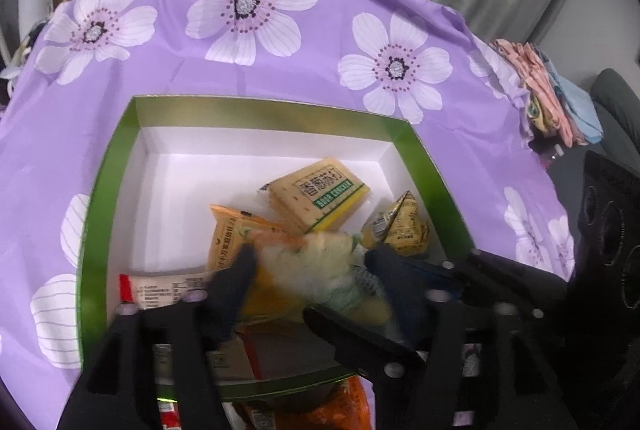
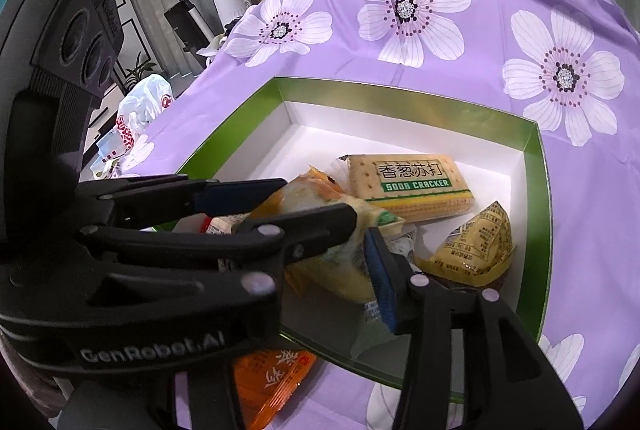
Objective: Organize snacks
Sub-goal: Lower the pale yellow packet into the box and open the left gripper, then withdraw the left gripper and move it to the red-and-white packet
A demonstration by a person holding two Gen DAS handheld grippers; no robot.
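Observation:
A green box with a white inside (image 1: 120, 157) (image 2: 536, 165) lies on the purple flowered cloth. In it lie a soda cracker pack (image 1: 320, 193) (image 2: 412, 185), a yellow triangular packet (image 1: 400, 226) (image 2: 476, 250), an orange-yellow packet (image 1: 232, 234) and a white bar with a red end (image 1: 160, 288). A pale yellow-green snack bag (image 1: 316, 266) (image 2: 352, 254) hangs blurred over the box. My left gripper (image 1: 310, 262) spans it, fingers wide apart. My right gripper (image 2: 360, 226) is closed on the same bag; the left gripper's fingers (image 2: 240, 195) show beside it.
An orange snack packet (image 2: 268, 378) (image 1: 344, 410) lies on the cloth just outside the box's near edge. A red-and-white packet (image 1: 168, 414) lies below the left gripper. Folded clothes (image 1: 548, 89) sit off the table's right; plastic bags (image 2: 136, 113) off its left.

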